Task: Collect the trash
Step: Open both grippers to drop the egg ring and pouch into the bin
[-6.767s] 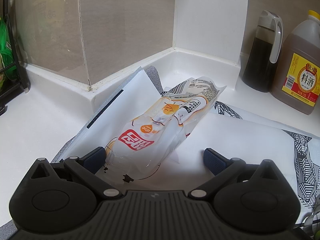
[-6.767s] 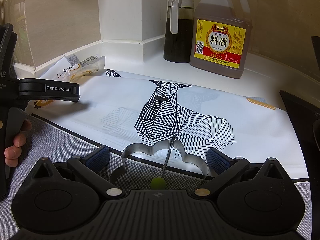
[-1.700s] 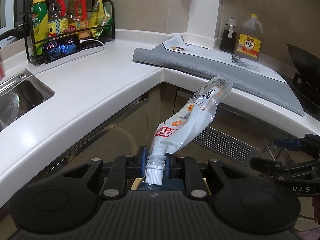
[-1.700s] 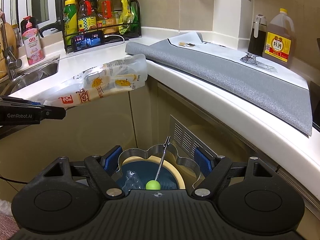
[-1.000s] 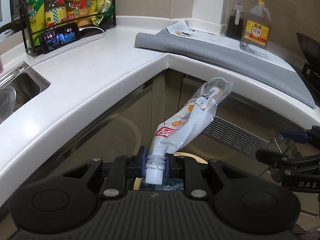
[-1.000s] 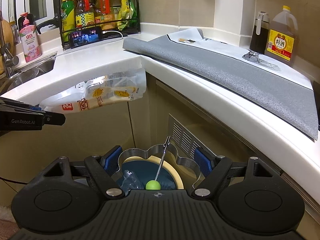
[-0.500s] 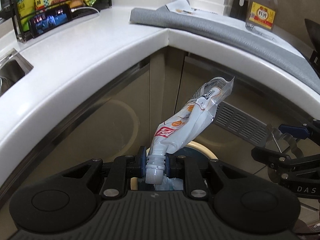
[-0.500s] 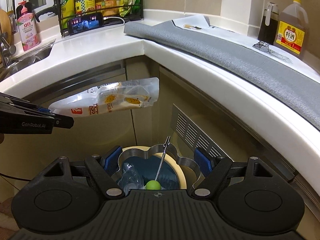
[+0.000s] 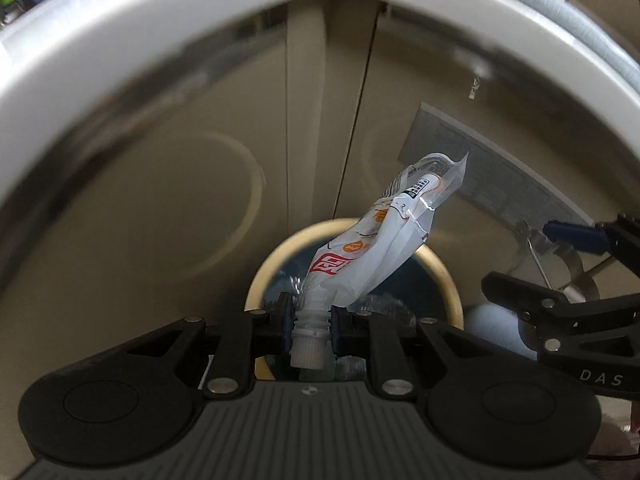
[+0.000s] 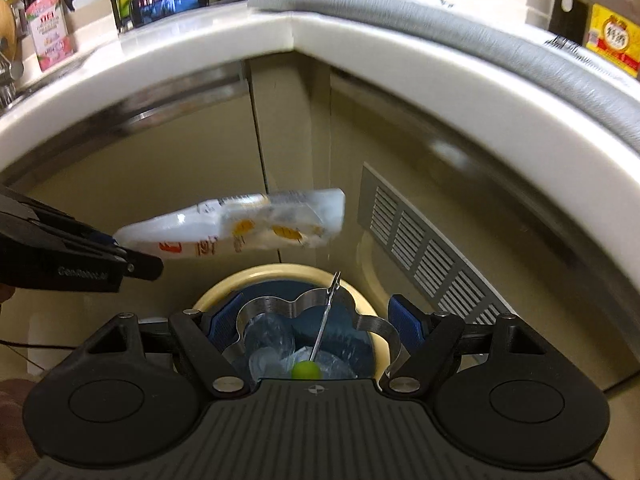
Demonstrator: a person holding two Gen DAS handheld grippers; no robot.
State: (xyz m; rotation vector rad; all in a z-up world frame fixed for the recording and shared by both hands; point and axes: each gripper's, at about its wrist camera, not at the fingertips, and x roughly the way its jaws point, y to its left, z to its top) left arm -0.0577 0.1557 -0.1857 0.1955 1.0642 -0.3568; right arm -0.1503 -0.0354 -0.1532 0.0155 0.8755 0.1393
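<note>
We see the left gripper point(image 9: 310, 322) clamped tight on the white screw spout of a spouted pouch point(image 9: 376, 248); its blue pads press the ribbed neck from both sides. The pouch rises from the spout and leans up to the right, crumpled, with red lettering and orange marks on its white face. From the right wrist view the same pouch point(image 10: 256, 226) hangs nearly level in the air, out from the left gripper point(image 10: 132, 264) at the left edge.

The right gripper point(image 10: 316, 320) stands wide, its blue pads bearing on the two outer sides of a flower-shaped metal cutter point(image 10: 304, 306). A thin metal pick with a green ball end point(image 10: 306, 370) lies across the cutter's opening, the ball near the gripper body.

Below both grippers we see a round trash bin point(image 9: 436, 272) with a cream rim and a dark blue liner; clear crumpled plastic point(image 10: 272, 344) lies inside. The pouch and the cutter are both held above the bin's mouth, touching neither the rim nor the contents.

Behind the bin stand beige cabinet doors point(image 10: 140, 184) and a slatted vent panel point(image 10: 424, 256). Above them curves the white counter point(image 10: 440, 92), carrying a grey mat point(image 10: 500, 44).
</note>
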